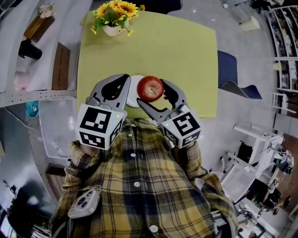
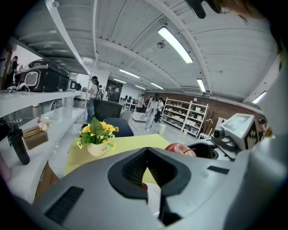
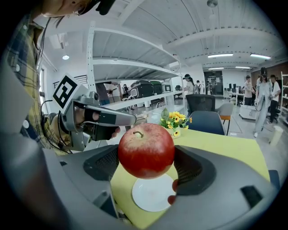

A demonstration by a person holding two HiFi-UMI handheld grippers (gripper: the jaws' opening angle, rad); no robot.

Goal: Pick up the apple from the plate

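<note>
The apple (image 1: 150,88) is red, the plate (image 1: 132,94) white, the table (image 1: 181,51) yellow-green. At eleven o'clock from the apple, yellow sunflowers (image 1: 116,10) with green leaves fill a white pot (image 1: 113,30). At six o'clock, the shirt (image 1: 139,186) is yellow-and-navy plaid.

table (image 1: 186,56) right of plate (image 1: 132,94): bare | far edge: flower pot (image 1: 114,29) | plate's left: left tongs (image 1: 123,80)

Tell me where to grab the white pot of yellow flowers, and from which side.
Grip the small white round pot across its body, below the yellow flowers, coming in level from the near side. It stands upright on the yellow-green table; blooms overhang its top, so a top grasp would likely crush them.
</note>
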